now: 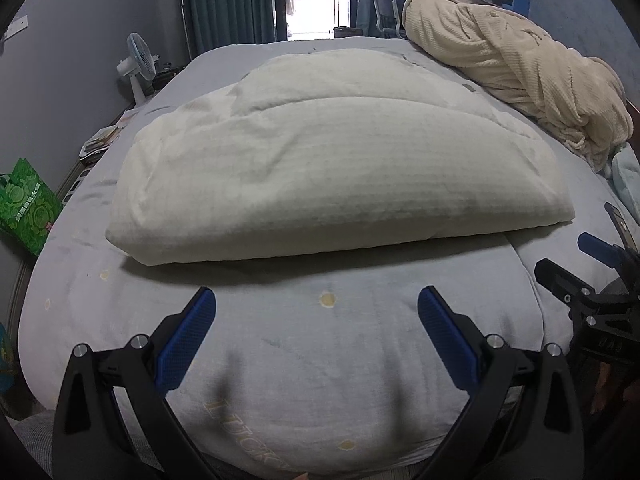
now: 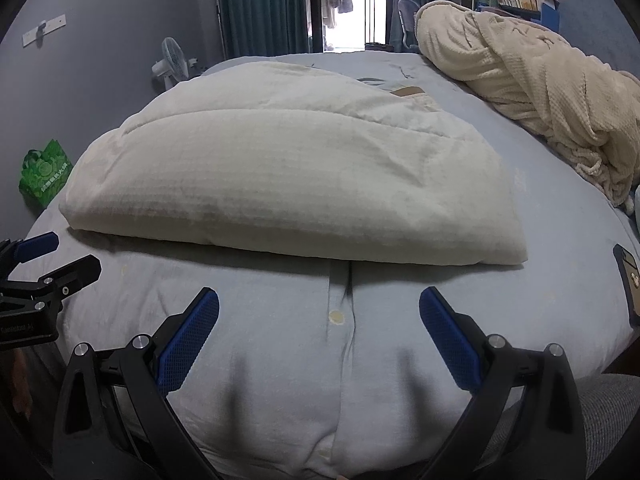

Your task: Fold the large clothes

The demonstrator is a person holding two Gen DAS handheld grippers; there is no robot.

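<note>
- The left claw [image 1: 316, 308] hovers over the near edge of the bed [image 1: 80, 280], released, its blue fingers [image 1: 188, 344] spread wide with nothing between them.
- The right claw [image 2: 318, 310] hangs beside it in the same way, fingers [image 2: 450, 340] splayed apart and gripping nothing; each claw shows at the edge of the other's view.
- Under both lies pale blue fabric with a round yellowish button [image 2: 337, 317] on a vertical seam.
- Just beyond, the large cream padded garment [image 1: 320, 168] lies folded into a thick block across the middle of the bed, its near folded edge facing the claws and apart from them.
- A dark phone [image 2: 630, 280] rests on the bed to the right.
- Farther right, a cream knitted blanket [image 1: 520, 72] is heaped along the bed's side.
- To the left stand a green bag [image 1: 26, 208] and a small fan [image 1: 138, 60].
- At the far end, teal curtains [image 1: 224, 0] flank a bright doorway.
</note>
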